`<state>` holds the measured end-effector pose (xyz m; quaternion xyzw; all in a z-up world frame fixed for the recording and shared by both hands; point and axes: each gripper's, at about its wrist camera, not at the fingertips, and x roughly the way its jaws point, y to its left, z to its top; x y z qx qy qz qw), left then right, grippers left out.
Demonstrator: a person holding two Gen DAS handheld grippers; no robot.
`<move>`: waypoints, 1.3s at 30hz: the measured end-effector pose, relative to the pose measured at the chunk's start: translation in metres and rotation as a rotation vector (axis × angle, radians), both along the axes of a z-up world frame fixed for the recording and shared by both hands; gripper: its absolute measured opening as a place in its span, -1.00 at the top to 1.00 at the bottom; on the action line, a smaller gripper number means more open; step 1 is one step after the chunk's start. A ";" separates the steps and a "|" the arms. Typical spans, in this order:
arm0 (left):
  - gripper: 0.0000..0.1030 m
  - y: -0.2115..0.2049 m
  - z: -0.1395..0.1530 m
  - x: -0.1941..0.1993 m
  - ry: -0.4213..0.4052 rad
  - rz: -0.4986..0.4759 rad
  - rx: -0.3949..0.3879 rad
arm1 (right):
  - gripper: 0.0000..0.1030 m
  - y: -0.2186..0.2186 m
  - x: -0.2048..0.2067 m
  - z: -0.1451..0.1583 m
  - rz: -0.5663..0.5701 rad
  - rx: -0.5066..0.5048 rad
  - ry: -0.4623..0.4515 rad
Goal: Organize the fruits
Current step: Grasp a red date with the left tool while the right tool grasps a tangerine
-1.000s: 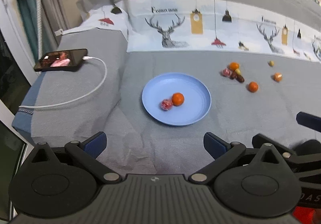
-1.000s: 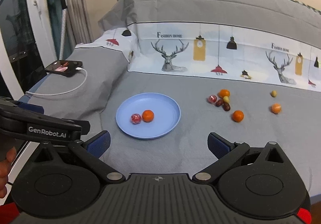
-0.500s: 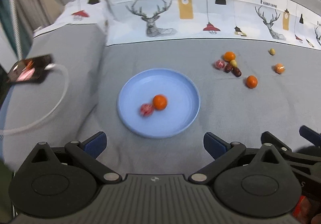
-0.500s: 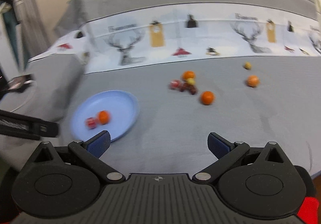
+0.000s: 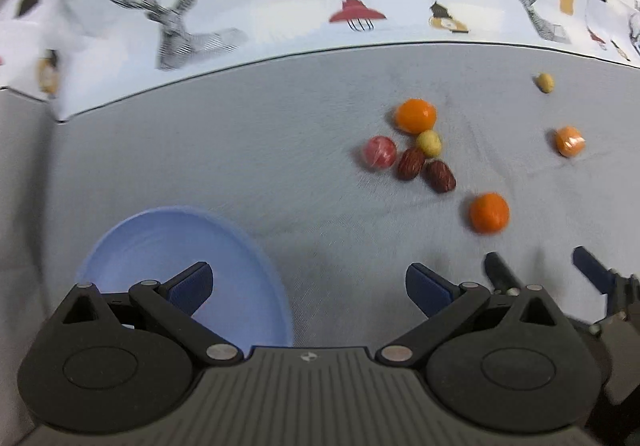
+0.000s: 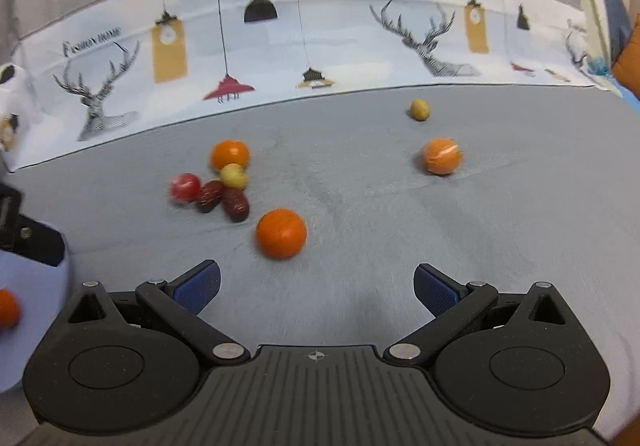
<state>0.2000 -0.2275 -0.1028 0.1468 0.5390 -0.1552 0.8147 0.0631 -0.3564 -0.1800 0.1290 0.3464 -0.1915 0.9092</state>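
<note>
Loose fruits lie on the grey bed cover: a cluster with an orange (image 5: pixel 415 115), a red fruit (image 5: pixel 380 152), a yellow fruit (image 5: pixel 429 143) and two dark dates (image 5: pixel 440 176). A single orange (image 6: pixel 281 233) lies just ahead of my right gripper (image 6: pixel 316 286), which is open and empty. A wrapped orange (image 6: pixel 441 156) and a small yellow fruit (image 6: pixel 419 110) lie farther right. The blue plate (image 5: pixel 256 270) sits under my left gripper (image 5: pixel 308 284), open and empty. An orange on the plate (image 6: pixel 7 308) shows at the right wrist view's left edge.
A white pillowcase with deer and lamp prints (image 6: pixel 320 46) runs along the back of the bed. The right gripper's fingers (image 5: pixel 592 272) show at the right edge of the left wrist view. The left gripper's body (image 6: pixel 24 234) shows at the left of the right wrist view.
Both grippers have moved forward and to the right, toward the loose fruits. The plate has slid to the lower left of both views. Both stay open.
</note>
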 end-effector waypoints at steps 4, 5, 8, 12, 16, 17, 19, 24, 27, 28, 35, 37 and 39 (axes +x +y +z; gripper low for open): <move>-0.99 -0.025 -0.018 0.024 0.022 0.007 -0.002 | -0.87 -0.006 0.027 -0.021 0.096 -0.061 -0.001; -0.99 -0.030 -0.022 0.028 0.027 0.006 -0.002 | -0.80 -0.008 0.033 -0.027 0.119 -0.077 0.007; -0.99 -0.046 -0.034 0.036 0.047 0.007 -0.004 | -0.29 -0.014 0.038 -0.032 0.140 -0.062 -0.020; -0.99 -0.069 -0.049 0.043 0.082 0.027 -0.017 | 0.27 -0.029 0.038 -0.029 0.096 -0.092 -0.024; -0.99 -0.093 -0.062 0.048 0.126 0.078 -0.049 | 0.26 -0.057 0.037 -0.032 -0.065 -0.134 0.004; -0.99 -0.098 -0.064 0.049 0.133 0.093 -0.056 | 0.20 -0.064 0.036 -0.033 -0.094 -0.126 0.004; -0.89 -0.108 -0.066 0.048 0.138 0.110 -0.072 | 0.01 -0.072 0.034 -0.037 -0.129 -0.099 0.001; -0.37 -0.117 -0.069 0.054 0.119 0.193 -0.047 | 0.00 -0.072 0.033 -0.039 -0.134 -0.102 0.003; 0.53 -0.112 -0.062 0.054 0.094 0.176 -0.058 | 0.27 -0.075 0.032 -0.038 -0.116 -0.065 -0.016; 0.53 -0.108 -0.060 0.053 0.106 0.174 -0.067 | 0.27 -0.074 0.033 -0.036 -0.116 -0.068 -0.018; 0.53 -0.059 -0.040 0.013 0.122 0.135 -0.077 | 0.27 -0.075 0.027 -0.031 -0.150 -0.060 -0.076; 0.53 -0.039 -0.031 -0.003 0.126 0.135 -0.067 | 0.27 -0.074 0.026 -0.029 -0.137 -0.062 -0.097; 0.53 -0.017 -0.018 -0.020 0.126 0.140 -0.059 | 0.28 -0.071 0.022 -0.028 -0.121 -0.073 -0.118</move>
